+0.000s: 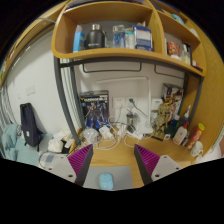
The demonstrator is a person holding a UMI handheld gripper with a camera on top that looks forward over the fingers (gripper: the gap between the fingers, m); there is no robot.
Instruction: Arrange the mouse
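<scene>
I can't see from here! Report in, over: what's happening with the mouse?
Tongs open, empty. No mouse in view. Wooden desk ahead, cables and bottles at the back.

My gripper (112,160) carries magenta pads (82,157) with a fine ribbed pattern on pale grey fingers. Between them, low down, sits a light blue thing (106,180); I cannot tell what it is. The desk (112,157) under me is warm light brown wood, and the shelf (105,45) above matches it. The wall (45,85) is white. A dark blue box (94,108) with printed artwork stands against it.
</scene>
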